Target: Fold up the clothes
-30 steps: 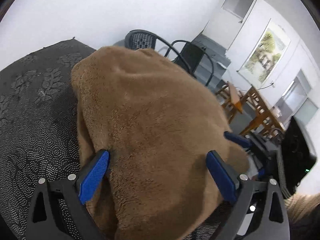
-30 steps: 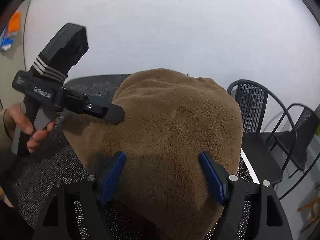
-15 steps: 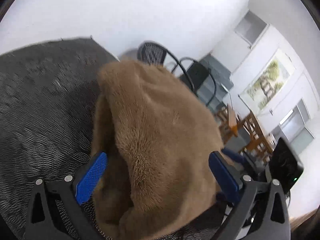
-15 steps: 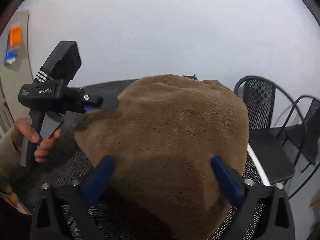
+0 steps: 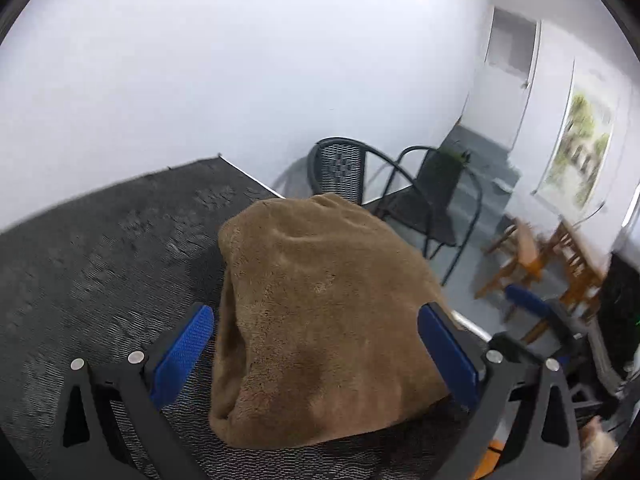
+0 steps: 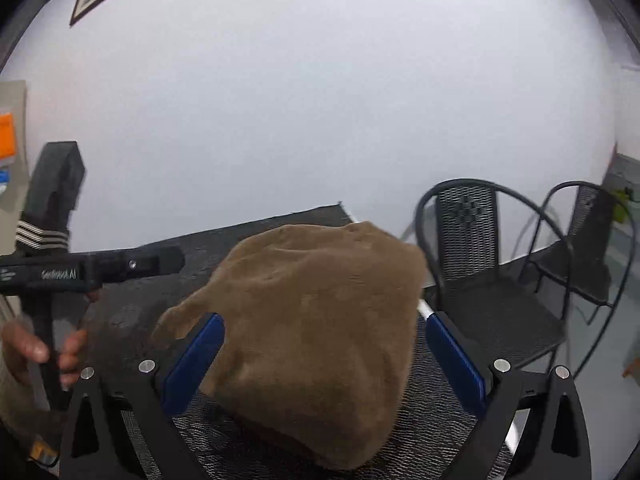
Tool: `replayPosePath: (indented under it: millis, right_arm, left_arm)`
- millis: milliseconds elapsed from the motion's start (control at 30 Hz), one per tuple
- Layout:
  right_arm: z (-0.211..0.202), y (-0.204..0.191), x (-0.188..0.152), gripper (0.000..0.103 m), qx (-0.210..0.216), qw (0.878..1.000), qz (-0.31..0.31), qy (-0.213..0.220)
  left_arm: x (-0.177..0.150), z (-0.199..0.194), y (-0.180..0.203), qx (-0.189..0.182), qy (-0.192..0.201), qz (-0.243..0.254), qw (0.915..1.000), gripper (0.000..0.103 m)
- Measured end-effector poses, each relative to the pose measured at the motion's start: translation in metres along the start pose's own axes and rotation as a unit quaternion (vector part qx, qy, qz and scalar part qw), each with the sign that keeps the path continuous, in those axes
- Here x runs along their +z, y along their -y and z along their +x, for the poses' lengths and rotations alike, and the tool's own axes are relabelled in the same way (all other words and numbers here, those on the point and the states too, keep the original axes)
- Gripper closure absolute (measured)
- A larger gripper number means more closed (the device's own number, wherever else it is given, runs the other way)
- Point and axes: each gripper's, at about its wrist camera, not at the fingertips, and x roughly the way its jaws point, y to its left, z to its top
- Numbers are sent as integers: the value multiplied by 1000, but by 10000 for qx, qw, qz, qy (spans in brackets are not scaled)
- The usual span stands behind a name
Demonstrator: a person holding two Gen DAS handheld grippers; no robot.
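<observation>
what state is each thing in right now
brown fleece garment: folded into a bundle, lying on the dark mat
left tool: open, fingers either side of the bundle
right tool: open, fingers either side of the bundle
black mesh chairs: upright, unoccupied, beyond the table edge

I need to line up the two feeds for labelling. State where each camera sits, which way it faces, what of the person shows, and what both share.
Left wrist: on the left tool, looking forward over the brown garment on the dark table mat toward black chairs; its blue pads show.
Right wrist: on the right tool, facing the white wall; a hand gripping the other tool shows.
Shared: the garment, mat, chairs and wall.
</observation>
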Motion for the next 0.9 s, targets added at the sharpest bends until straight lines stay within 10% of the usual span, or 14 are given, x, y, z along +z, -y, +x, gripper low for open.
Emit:
replayPosePath:
  millis: [900]
  right_arm:
    - [-4, -14, 3, 1, -724, 9952, -656, -53]
  left_arm:
    - [-2, -17, 17, 708, 99, 480, 9963, 0]
